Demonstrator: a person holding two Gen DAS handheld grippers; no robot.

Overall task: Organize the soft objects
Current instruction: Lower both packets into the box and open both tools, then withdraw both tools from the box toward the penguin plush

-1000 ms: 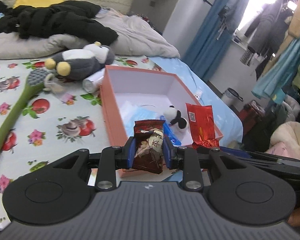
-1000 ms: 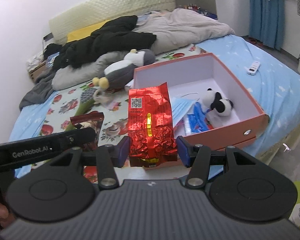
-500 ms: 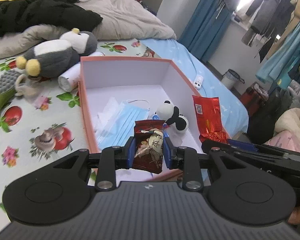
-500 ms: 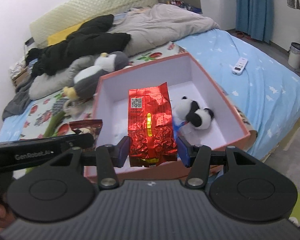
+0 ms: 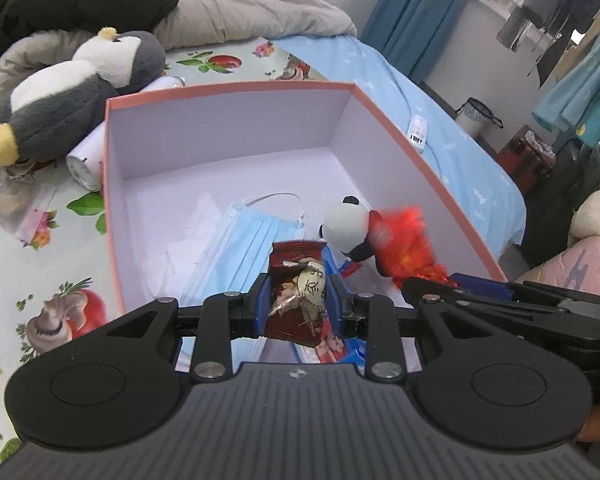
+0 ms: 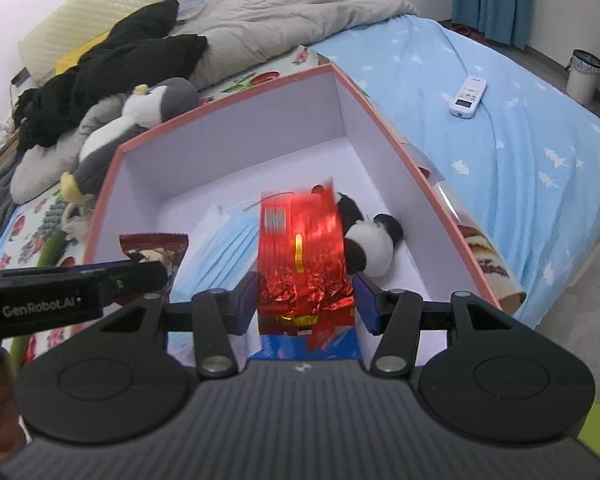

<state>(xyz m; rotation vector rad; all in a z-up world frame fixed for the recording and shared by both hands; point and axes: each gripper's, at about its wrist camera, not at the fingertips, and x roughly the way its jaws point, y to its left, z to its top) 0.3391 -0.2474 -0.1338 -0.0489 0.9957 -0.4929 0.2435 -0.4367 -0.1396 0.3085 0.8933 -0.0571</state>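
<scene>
Now over the open pink box (image 5: 228,92), both grippers, no longer short of its near wall as a second ago. Left gripper (image 5: 298,298) pinching a dark red snack packet (image 5: 300,292) upright between its blue pads, above the blue face mask (image 5: 248,248). Right gripper (image 6: 306,300) clamped on a shiny red foil pouch (image 6: 300,248), just beside the panda plush (image 6: 370,244) inside.

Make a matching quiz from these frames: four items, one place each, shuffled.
Items:
1. red foil packet
2. dark snack packet
3. face mask
4. remote

Places:
A. flat on the box floor
B. on the blue sheet, outside the box
C. in the right hand-held gripper
D. in the left hand-held gripper

Pairs: 1-C, 2-D, 3-A, 4-B
</scene>
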